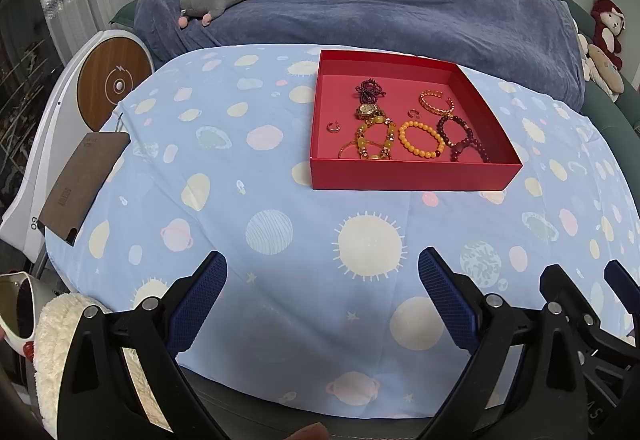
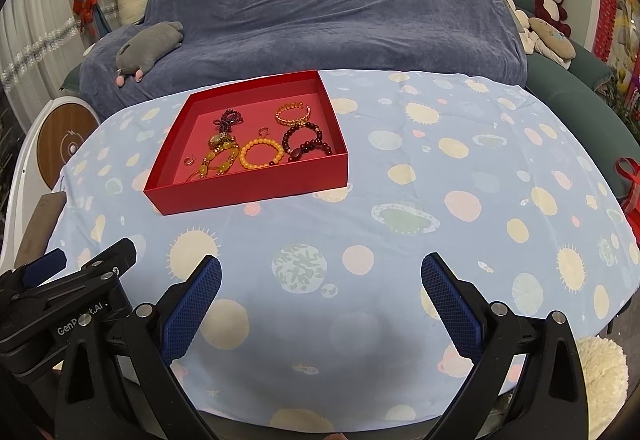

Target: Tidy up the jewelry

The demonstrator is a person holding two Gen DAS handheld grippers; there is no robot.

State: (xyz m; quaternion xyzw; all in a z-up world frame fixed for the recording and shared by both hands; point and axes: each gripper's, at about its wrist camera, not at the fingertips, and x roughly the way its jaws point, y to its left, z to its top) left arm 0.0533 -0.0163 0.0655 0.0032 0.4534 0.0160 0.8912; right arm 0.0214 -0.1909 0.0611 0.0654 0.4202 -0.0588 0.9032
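The left gripper (image 1: 322, 282) and right gripper (image 2: 321, 288) both hover with jaws spread wide and empty above the near edge of a table covered by a planet-print cloth (image 2: 460, 168). Toward the far edge sits a shallow red box (image 1: 412, 170) holding the jewelry: an orange bead bracelet (image 1: 422, 140), a dark red bead bracelet (image 1: 460, 138), a gold cuff (image 1: 436, 102), a watch (image 1: 368, 111) and 2 small rings.

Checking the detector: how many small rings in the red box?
2. One small ring lies alone near the left wall of the red box; the other sits mid-box. More may hide under the bracelets.
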